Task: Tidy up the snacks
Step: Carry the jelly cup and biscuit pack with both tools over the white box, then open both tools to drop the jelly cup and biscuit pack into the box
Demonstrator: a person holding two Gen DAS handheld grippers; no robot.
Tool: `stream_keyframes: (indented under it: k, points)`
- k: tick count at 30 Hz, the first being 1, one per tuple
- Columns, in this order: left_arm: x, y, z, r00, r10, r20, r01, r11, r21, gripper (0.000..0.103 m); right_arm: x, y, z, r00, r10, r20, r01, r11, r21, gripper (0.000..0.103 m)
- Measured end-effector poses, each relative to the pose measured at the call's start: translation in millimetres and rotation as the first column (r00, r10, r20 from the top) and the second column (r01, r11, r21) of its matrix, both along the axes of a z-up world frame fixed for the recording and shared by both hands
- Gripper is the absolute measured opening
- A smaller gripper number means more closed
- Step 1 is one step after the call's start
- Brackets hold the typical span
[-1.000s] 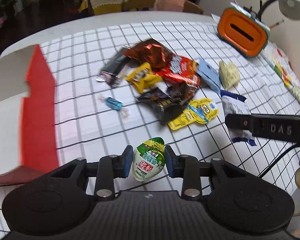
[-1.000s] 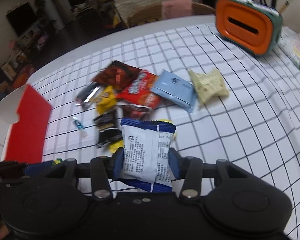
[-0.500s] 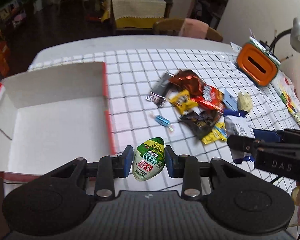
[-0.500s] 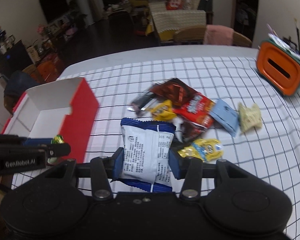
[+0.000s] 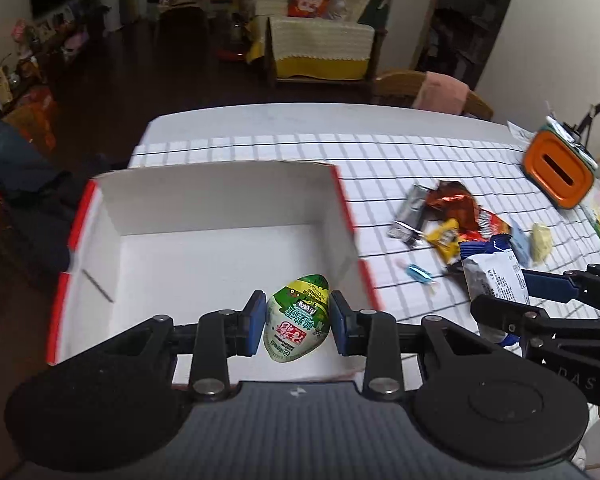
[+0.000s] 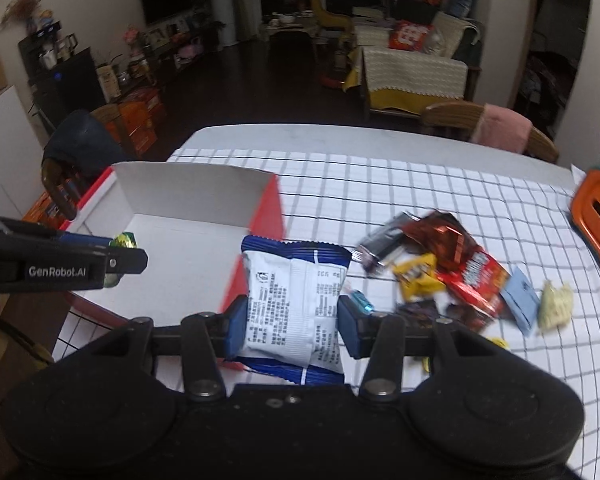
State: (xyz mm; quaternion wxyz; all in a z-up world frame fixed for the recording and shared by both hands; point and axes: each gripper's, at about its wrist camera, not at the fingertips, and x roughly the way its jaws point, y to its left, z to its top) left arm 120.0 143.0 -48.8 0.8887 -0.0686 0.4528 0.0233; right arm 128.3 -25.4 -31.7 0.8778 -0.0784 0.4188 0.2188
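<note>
1. The left gripper [image 5: 298, 328] has its jaws clamped on a green egg-shaped packet [image 5: 298, 330], held above the near right part of the open box [image 5: 220, 208], whose white floor shows beneath it.
2. The right gripper [image 6: 290, 324] has its jaws clamped on a white and blue snack bag [image 6: 296, 308], held upright near the box's red right wall [image 6: 268, 212], over the checked tablecloth [image 6: 420, 184].
3. In the left wrist view the snack bag [image 5: 494, 276] and the right gripper's black fingers [image 5: 540, 316] sit just right of the box, between it and the snack pile.
4. The pile lies on the cloth to the right: a silver wrapper [image 5: 408, 218], a brown foil bag [image 5: 452, 204], a yellow packet [image 5: 444, 242] and a red bag [image 6: 476, 280], touching or overlapping.
5. A light blue sachet [image 6: 520, 300] and a pale crumpled packet [image 6: 556, 304] lie at the pile's right edge.
6. A small blue wrapped candy [image 5: 420, 274] lies alone between the box and the pile.
7. An orange holder [image 5: 558, 172] stands at the far right of the table.
8. A wooden chair with a pink cloth [image 6: 496, 130] stands beyond the far edge.
</note>
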Motion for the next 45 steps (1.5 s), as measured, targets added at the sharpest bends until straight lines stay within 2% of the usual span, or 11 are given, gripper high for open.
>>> stream_keyframes:
  k: [10,17,20,28,35,45]
  points:
    - [15,61,-19,0.998,0.06,-0.026,-0.059,0.997,0.049,0.033,21,76,-20,0.997,0.08,0.016,-0.079,0.995,-0.056,0.045]
    - [32,94,-39,0.995,0.079,-0.068,-0.074,0.994,0.08,0.033,44,119,-48,0.991,0.129,-0.014,-0.13,0.987,-0.095,0.045]
    - [40,102,-51,0.992,0.083,-0.099,-0.074,0.993,0.095,0.033,55,130,-62,0.987,0.148,-0.055,-0.153,0.983,-0.1,0.045]
    - [55,101,-77,0.983,0.053,-0.176,-0.027,0.989,0.149,0.034,65,156,-91,0.972,0.202,-0.12,-0.218,0.965,-0.144,0.045]
    - [61,92,-94,0.969,0.015,-0.246,0.025,0.987,0.158,0.034,65,167,-108,0.956,0.23,-0.185,-0.264,0.945,-0.191,0.045]
    - [61,87,-106,0.955,0.008,-0.295,0.034,0.99,0.137,0.035,62,169,-117,0.948,0.222,-0.228,-0.27,0.939,-0.211,0.045]
